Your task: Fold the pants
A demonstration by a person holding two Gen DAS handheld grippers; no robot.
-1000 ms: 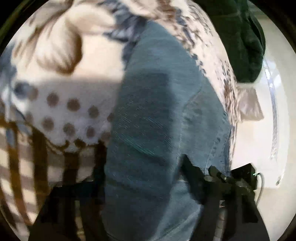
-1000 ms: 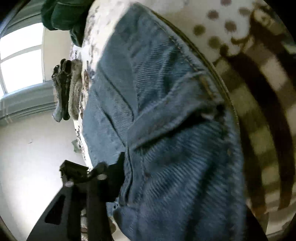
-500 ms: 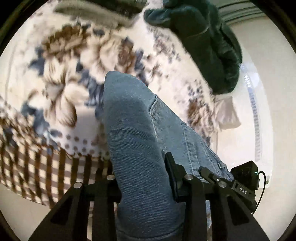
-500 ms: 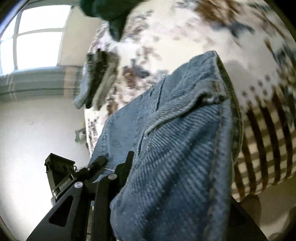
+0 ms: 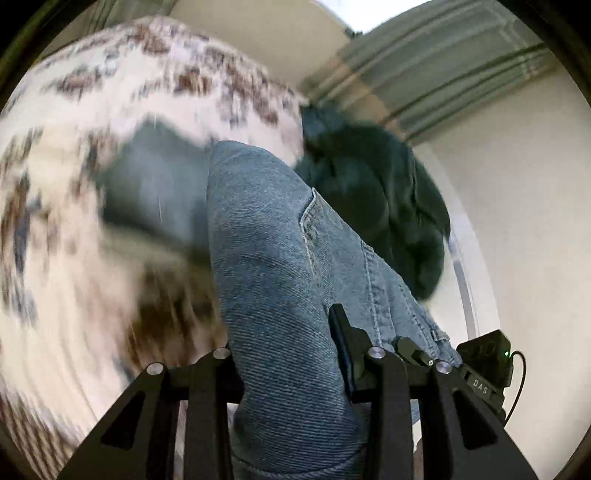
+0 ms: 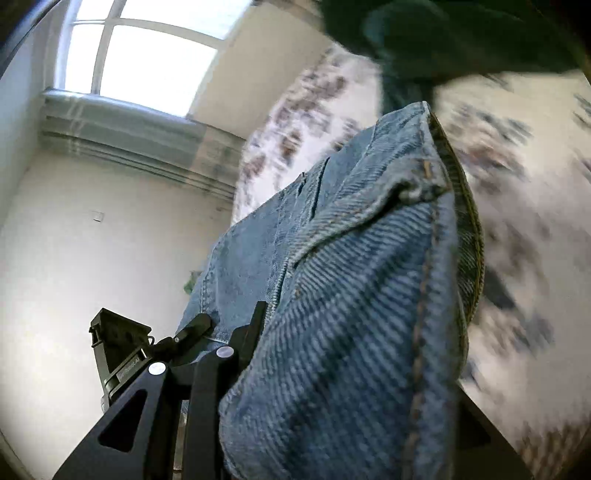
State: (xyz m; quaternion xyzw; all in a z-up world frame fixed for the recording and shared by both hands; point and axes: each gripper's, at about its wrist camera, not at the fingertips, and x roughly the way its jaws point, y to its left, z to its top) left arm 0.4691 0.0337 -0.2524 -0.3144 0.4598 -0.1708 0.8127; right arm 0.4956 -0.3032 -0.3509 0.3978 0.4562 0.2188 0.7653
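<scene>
The blue denim pants are clamped between the black fingers of my left gripper and rise up the middle of the left wrist view. My right gripper is shut on another part of the same pants; its right finger is hidden behind the denim. The cloth stretches between the two grippers, and each gripper shows at the edge of the other's view. The pants hang lifted above the floral bedspread.
A dark green garment lies on the bed beyond the pants, also in the right wrist view. A folded grey-blue item lies blurred on the bedspread. A window and cream walls are behind.
Both grippers have lifted and swung forward with the pants over the bed. The striped bed edge has dropped out of view and the far wall and window show.
</scene>
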